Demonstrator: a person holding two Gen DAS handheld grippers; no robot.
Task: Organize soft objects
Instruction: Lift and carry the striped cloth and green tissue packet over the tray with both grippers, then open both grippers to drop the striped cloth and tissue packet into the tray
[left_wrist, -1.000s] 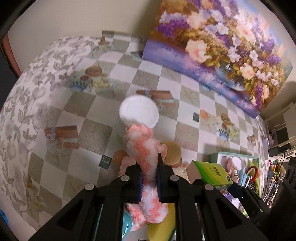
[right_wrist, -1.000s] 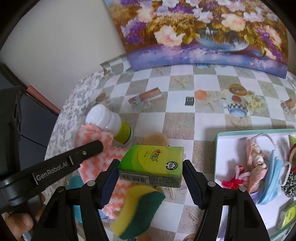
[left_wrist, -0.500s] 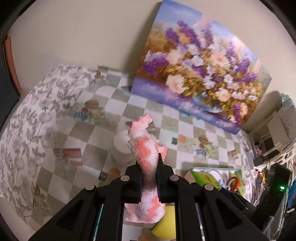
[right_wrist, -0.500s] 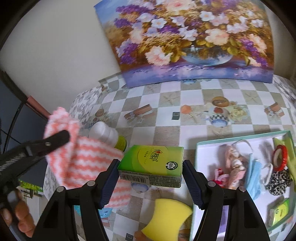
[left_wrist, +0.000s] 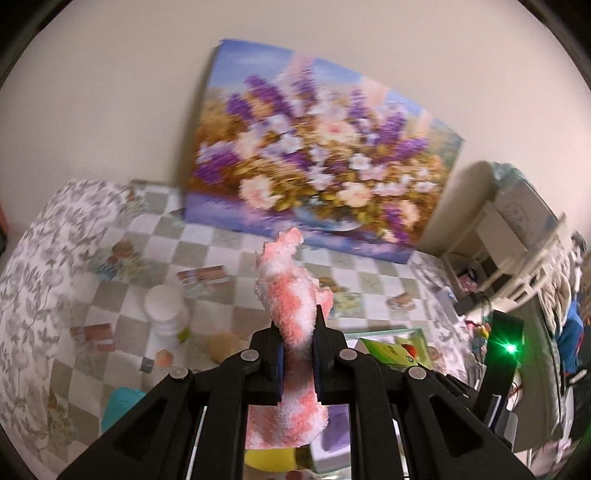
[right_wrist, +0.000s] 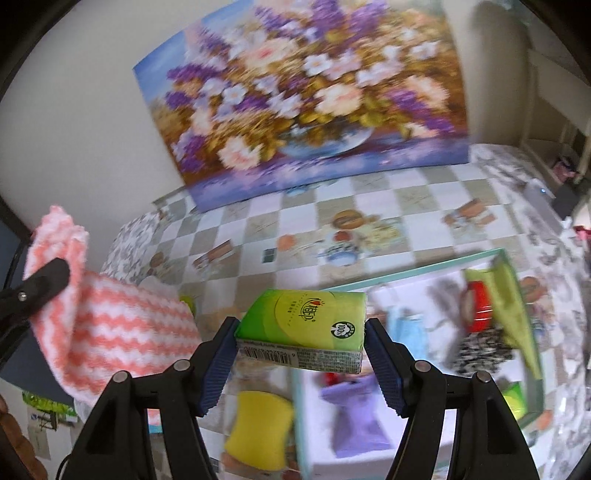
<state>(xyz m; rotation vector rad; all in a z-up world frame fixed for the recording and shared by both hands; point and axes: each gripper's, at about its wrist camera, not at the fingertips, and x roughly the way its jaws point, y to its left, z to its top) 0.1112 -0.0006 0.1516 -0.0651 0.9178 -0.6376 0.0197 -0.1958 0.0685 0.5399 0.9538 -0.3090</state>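
Note:
My left gripper (left_wrist: 298, 338) is shut on a fluffy pink-and-white striped cloth (left_wrist: 291, 310) and holds it high above the table; the cloth also shows in the right wrist view (right_wrist: 122, 328), hanging at the left. My right gripper (right_wrist: 301, 341) is shut on a green tissue pack (right_wrist: 306, 321), held above the near edge of a teal-rimmed white tray (right_wrist: 406, 275). The tray holds a purple cloth (right_wrist: 354, 421), face masks, hair ties and green packs. A yellow sponge (right_wrist: 258, 432) lies on the table just left of the tray.
A white bottle (left_wrist: 166, 314) stands on the checkered tablecloth at the left, with a tan puff (left_wrist: 221, 345) beside it and a teal object (left_wrist: 120, 406) near the front. A flower painting (right_wrist: 306, 96) leans on the back wall. Shelves and clutter stand at the right.
Both grippers have risen and swung right, still holding the cloth and the tissue pack. The tissue pack is now over the tray's near edge, and the sponge lies lower in view.

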